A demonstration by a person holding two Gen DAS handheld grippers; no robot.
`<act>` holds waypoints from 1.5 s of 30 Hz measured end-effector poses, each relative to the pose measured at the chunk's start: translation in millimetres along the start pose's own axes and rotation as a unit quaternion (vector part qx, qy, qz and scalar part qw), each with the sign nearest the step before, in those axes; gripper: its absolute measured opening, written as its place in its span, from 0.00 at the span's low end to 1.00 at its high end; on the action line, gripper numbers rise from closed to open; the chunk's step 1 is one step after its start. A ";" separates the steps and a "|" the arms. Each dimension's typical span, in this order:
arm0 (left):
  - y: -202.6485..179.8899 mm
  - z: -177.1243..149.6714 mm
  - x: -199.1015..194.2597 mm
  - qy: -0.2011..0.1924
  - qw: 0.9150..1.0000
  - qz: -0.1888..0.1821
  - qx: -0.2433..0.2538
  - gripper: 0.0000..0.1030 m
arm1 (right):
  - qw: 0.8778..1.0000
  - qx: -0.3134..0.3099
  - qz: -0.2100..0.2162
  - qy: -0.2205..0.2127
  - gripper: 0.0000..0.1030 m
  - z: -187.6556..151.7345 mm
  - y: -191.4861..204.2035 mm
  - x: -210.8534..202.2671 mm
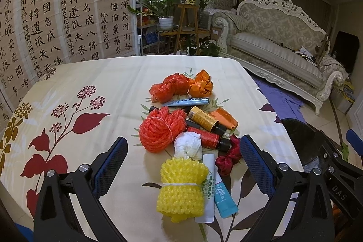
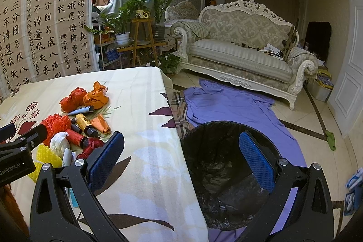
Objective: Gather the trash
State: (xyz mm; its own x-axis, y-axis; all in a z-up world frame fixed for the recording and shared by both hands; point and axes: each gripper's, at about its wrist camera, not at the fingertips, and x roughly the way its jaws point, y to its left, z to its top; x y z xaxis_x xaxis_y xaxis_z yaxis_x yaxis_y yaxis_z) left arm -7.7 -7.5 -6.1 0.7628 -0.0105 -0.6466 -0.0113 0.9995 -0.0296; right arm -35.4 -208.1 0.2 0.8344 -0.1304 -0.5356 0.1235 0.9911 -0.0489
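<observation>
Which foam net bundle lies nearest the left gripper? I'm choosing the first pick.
The yellow foam net bundle, tied with a white band, lies between the open left gripper fingers; the orange-red foam net bundle sits farther away.

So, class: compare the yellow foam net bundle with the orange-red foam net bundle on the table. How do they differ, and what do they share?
The yellow foam net bundle is folded flat, bound by a white band; the orange-red foam net bundle is rolled into a rounder ball, tied with orange string. The yellow one lies nearest the left gripper, overlapping a white tube; the orange-red one sits farther back. Both are mesh foam, tied.
</observation>
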 end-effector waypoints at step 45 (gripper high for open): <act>27.6 -32.0 25.3 0.087 0.994 -0.055 -0.020 0.57 | 0.998 -0.009 0.035 0.053 0.77 -17.3 10.0 17.6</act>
State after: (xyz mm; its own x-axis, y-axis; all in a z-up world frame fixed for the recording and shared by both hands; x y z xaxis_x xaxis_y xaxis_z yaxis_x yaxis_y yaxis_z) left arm -9.4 18.8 -47.6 0.6368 -0.1273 -0.7605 0.0375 0.9902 -0.1343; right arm -28.8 -200.1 -24.3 0.7789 -0.0583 -0.6245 0.0564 0.9981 -0.0228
